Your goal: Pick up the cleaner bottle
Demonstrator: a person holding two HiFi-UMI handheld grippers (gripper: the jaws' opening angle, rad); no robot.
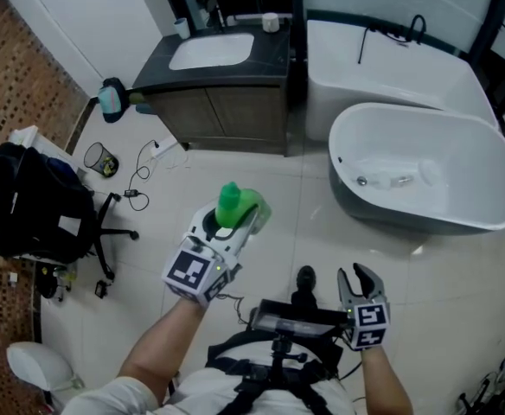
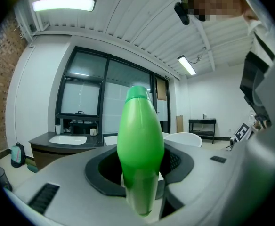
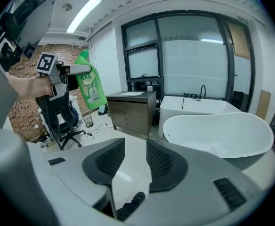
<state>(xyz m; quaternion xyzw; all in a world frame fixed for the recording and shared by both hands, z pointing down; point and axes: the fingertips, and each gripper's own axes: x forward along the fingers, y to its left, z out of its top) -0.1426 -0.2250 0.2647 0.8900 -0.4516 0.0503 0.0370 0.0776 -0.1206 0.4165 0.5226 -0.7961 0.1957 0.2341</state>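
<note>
A green cleaner bottle (image 1: pixel 238 207) with a green cap is held up off the floor, with my left gripper (image 1: pixel 233 223) shut on it. In the left gripper view the bottle (image 2: pixel 140 149) stands upright between the two grey jaws and fills the middle of the picture. The right gripper view shows the same bottle (image 3: pixel 89 88) at upper left, carried by the left gripper with its marker cube. My right gripper (image 1: pixel 361 277) hangs low at the right with its jaws open and nothing between them (image 3: pixel 134 161).
A white bathtub (image 1: pixel 425 167) stands at the right on the tiled floor. A dark vanity with a white sink (image 1: pixel 214 54) is at the back. A black office chair with a bag (image 1: pixel 36 206), a small bin (image 1: pixel 101 159) and cables lie at the left.
</note>
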